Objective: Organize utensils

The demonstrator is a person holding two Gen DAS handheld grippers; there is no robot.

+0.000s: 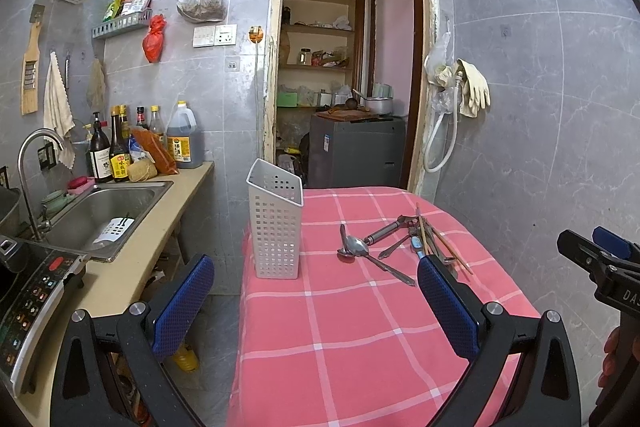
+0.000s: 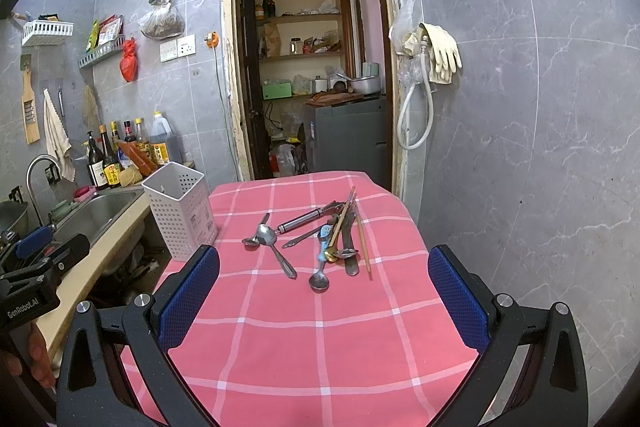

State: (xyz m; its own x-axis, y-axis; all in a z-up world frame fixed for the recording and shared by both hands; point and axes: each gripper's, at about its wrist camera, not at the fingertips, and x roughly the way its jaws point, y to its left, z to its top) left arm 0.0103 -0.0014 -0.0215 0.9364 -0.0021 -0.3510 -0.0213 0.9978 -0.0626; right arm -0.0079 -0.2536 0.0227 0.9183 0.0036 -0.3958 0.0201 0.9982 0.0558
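Utensils overlap, chopsticks hiding pieces beneath.

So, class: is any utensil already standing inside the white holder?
No: the white holder looks empty, and the utensils lie on the pink tablecloth.

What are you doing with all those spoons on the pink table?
A person holds a gripper in each hand, and both the left gripper and the right gripper are open and holding nothing. They hover over the pink checked tablecloth. A messy pile of utensils, with spoons, chopsticks and other tools, lies loose on it. The white holder stands upright at the table's left edge and looks empty. Nothing has been sorted yet.
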